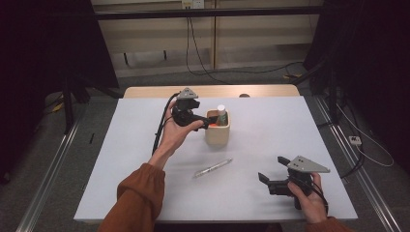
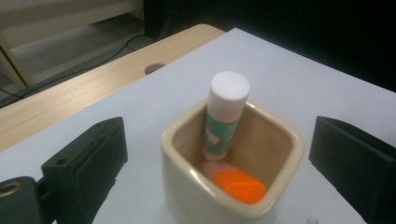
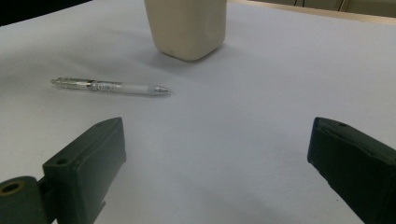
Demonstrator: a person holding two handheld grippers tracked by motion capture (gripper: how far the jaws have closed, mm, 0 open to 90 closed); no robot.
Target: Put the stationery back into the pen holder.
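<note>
Nearest the camera, the right gripper (image 1: 271, 175) hovered with jaws apart near the bench's (image 1: 270, 125) front right edge, bare white surface stretching between it and the pen (image 1: 212, 167). Toward the far side, the left gripper (image 1: 205, 122) stood just beside the cup (image 1: 217, 134), jaws wide apart either side of its rim and clamping nothing. A glue stick (image 2: 226, 114) leaned upright inside the cup over an orange piece (image 2: 238, 185), well clear of every bench edge.

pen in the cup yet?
No, the pen lies flat on the white table, apart from the cream cup.
</note>
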